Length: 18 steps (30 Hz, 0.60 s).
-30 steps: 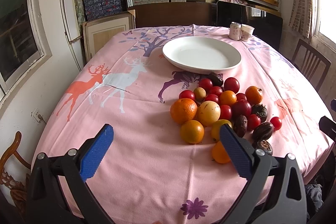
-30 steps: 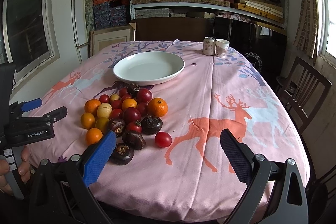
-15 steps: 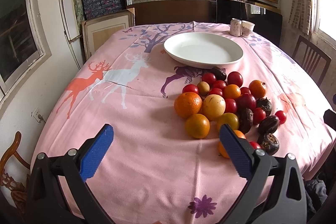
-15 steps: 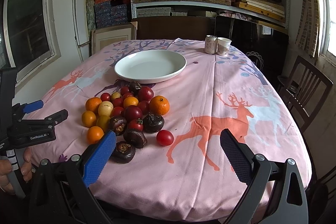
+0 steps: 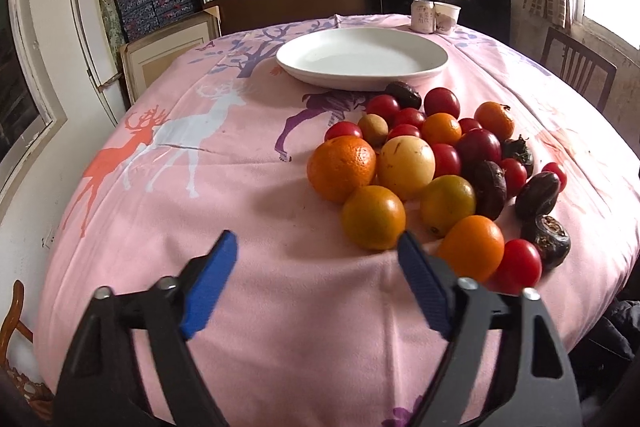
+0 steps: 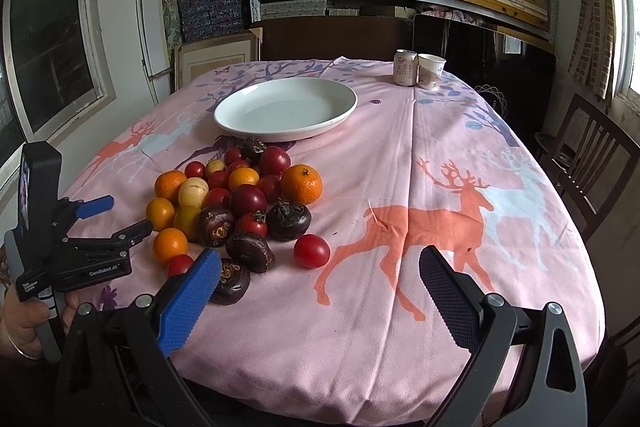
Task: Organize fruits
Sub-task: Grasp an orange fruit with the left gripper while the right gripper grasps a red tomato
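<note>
Fruit lay heaped on the pink deer tablecloth (image 6: 440, 155), near an empty white plate (image 6: 285, 109).

The plate sat toward the far side, the pile of fruit (image 6: 236, 203) just in front of it, one dark fruit by its rim. The right gripper (image 6: 320, 291) hung wide open over the near edge, holding nothing. The left gripper (image 5: 316, 267) gaped wide too, its right finger beside an orange (image 5: 373, 218). A can (image 6: 405, 67) and a paper cup (image 6: 431, 71) stood touching at the far end.

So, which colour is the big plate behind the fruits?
The plate is plain white, clearest in the right wrist view.
</note>
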Tool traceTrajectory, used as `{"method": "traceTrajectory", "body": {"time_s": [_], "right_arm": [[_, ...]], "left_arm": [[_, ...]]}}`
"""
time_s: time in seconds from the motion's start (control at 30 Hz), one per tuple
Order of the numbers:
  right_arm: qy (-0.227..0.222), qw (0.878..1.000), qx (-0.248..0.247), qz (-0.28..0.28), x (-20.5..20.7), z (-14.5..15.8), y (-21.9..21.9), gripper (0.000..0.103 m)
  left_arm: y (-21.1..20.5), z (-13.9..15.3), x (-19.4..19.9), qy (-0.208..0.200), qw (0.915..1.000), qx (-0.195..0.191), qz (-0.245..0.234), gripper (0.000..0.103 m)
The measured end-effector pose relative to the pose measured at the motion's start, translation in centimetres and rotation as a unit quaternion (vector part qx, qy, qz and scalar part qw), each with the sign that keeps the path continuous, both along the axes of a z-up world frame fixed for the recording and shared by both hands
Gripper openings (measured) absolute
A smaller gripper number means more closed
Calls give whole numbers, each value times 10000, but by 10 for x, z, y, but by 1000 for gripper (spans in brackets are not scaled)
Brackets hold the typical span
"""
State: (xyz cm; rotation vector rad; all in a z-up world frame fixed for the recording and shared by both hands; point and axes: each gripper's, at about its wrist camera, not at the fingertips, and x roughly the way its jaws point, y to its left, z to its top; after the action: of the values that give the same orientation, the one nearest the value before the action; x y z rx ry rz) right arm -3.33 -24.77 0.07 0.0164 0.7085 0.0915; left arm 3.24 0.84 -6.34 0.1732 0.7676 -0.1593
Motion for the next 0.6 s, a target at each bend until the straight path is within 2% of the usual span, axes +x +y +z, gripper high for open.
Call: {"method": "traceTrajectory", "body": {"time_s": [0.07, 0.1, 0.23, 0.33, 0.4, 0.47, 0.6], "right_arm": [[48, 10000, 39, -39, 3, -3, -4, 99], [75, 9999, 59, -58, 5, -4, -6, 99], [180, 9998, 91, -95, 11, -10, -11, 99], [245, 9996, 74, -96, 15, -16, -13, 99], [303, 9995, 78, -62, 18, -19, -14, 99], [357, 9993, 59, -34, 21, -23, -15, 99], [312, 9994, -154, 47, 21, -28, -12, 99]], "left_arm": [[-1, -1, 6, 125, 9991, -357, -188, 62], [-4, -2, 8, 149, 9988, -401, -253, 61], [-18, -4, 9, 15, 9993, -122, -366, 59], [-19, -5, 15, 76, 9987, -254, -431, 59], [-19, -5, 14, 99, 9980, -373, -501, 55], [-22, -8, 16, 97, 9963, -526, -669, 37], [-21, -9, 16, 64, 9955, -643, -691, 37]]}}
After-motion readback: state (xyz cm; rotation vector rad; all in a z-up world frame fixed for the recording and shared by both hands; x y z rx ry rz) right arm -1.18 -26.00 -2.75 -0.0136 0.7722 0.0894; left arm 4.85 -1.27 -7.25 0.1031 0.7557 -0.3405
